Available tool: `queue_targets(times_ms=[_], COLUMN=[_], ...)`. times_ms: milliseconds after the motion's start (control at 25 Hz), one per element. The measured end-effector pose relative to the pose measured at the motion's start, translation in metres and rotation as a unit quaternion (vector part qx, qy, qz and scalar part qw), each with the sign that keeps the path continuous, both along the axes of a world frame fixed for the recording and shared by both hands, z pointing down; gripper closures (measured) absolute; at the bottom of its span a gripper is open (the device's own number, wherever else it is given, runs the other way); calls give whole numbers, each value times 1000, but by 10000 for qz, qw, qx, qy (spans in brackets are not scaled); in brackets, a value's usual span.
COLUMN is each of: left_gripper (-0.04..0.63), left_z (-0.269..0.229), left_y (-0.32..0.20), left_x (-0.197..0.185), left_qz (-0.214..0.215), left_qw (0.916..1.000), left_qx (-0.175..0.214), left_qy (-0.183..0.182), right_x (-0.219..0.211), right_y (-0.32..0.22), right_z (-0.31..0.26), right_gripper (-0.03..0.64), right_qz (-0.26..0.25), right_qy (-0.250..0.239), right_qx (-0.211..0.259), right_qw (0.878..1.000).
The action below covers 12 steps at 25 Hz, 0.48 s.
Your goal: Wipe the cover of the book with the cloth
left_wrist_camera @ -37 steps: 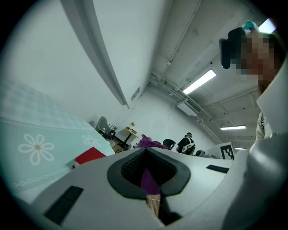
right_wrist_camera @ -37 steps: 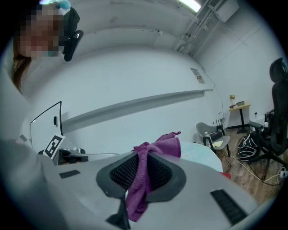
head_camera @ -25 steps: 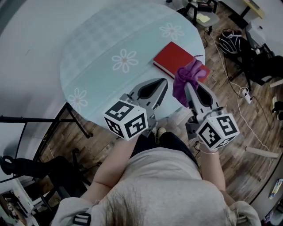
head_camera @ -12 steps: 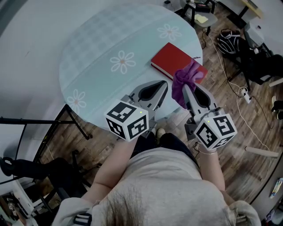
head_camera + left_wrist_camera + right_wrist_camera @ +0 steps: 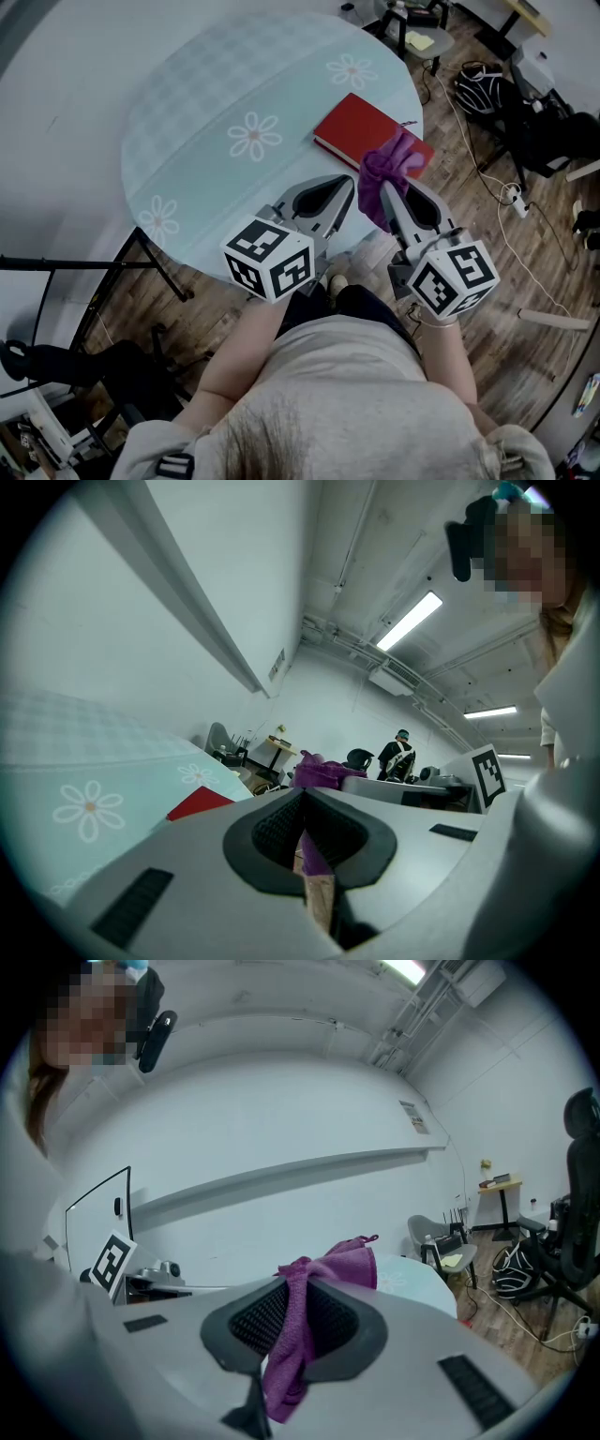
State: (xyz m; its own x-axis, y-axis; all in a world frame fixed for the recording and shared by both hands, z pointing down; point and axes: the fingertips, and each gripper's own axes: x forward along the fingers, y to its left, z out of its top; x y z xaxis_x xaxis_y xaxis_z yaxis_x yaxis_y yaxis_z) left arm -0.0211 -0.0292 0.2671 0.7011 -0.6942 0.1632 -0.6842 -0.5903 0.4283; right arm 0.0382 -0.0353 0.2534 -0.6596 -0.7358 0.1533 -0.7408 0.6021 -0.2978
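— Where is the red book (image 5: 367,129)?
— It lies flat and shut on the round counter (image 5: 216,84), near the edge on the person's right. The counter has a pale blue cover with a daisy print, and no other thing lies on it.
— And the purple cloth (image 5: 388,167)?
— It is pinched in the right tool (image 5: 385,187). That tool's own view shows the two dark pads pressed onto a fold of it, with one end bunched above the tips and the other hanging below them. From the head view the bunch sits in front of the book's near corner. I can't tell whether it touches the cover.
— What about the left tool (image 5: 348,180)?
— Its jaws are pressed together at the tips with nothing between them. Its own view shows only a thin slit between the pads, with a strip of purple and of floor colour behind it. It sits over the counter's near edge, just beside the right tool and apart from the book.
— What's below?
— A wooden floor (image 5: 487,272) shows to the right.
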Motion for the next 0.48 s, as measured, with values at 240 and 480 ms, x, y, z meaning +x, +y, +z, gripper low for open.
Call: queue_targets(times_ms=[240,480], left_gripper=[577,577], left_z=[0,1], left_y=[1,-2], left_x=[-5,-5], left_qz=[-34,-55], left_qw=[10000,10000], left_qx=[2,-13], left_qy=[-2,-12], right_x=[-1,-3], right_y=[0,-3], right_z=[-3,0], right_gripper=[555,555], right_qz=[67,-28], right_qy=[27,62], right_qx=[82,26], right_qw=[9999,10000])
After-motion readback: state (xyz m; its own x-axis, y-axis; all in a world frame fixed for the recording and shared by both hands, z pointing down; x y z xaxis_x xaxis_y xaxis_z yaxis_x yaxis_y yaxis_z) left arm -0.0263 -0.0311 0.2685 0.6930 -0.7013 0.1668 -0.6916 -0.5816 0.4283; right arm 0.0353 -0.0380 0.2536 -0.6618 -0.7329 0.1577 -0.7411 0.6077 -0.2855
